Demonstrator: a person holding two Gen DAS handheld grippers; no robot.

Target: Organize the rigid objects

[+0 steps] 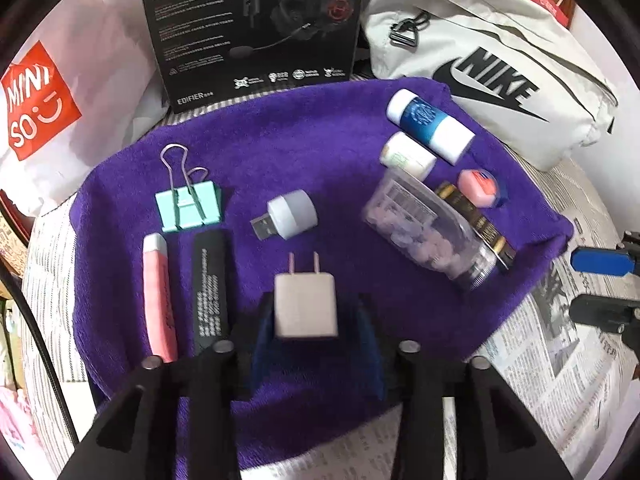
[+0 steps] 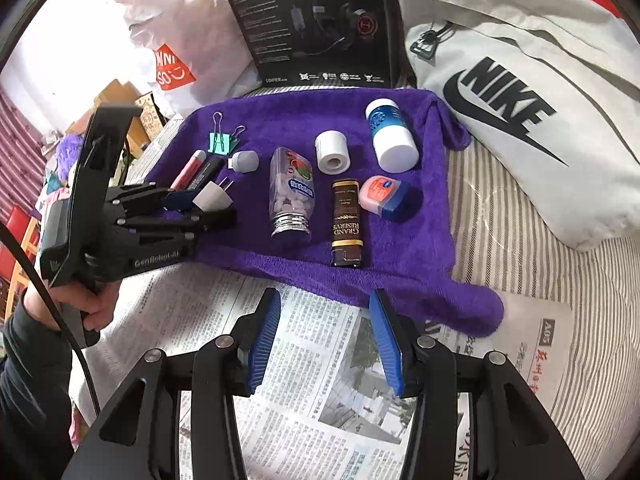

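Between the left gripper's (image 1: 306, 322) jaws a white plug adapter (image 1: 305, 306) is sitting, jaws pinching its sides, prongs pointing away from the camera, over the purple towel (image 1: 320, 152). Left of the adapter on the towel, a black marker (image 1: 210, 288) and a pink tube (image 1: 160, 296) are lying side by side, a teal binder clip (image 1: 188, 206) just beyond them. A small grey USB light (image 1: 286, 214) is lying beyond the adapter. Right of the adapter, a clear pill bottle (image 1: 428, 228) is lying on its side, a dark lighter (image 1: 476, 224) touching it, a pink-and-blue tin (image 1: 480, 188) beside that, and two white bottles (image 1: 430, 126) further back.

Right gripper (image 2: 324, 340) is hovering over newspaper (image 2: 320, 360) just off the towel's near edge, jaws spread wide, holding nothing. A hand (image 2: 92, 304) is gripping the left gripper's handle. A headset box (image 1: 256, 28) and a Nike bag (image 1: 492, 64) are standing behind the towel.
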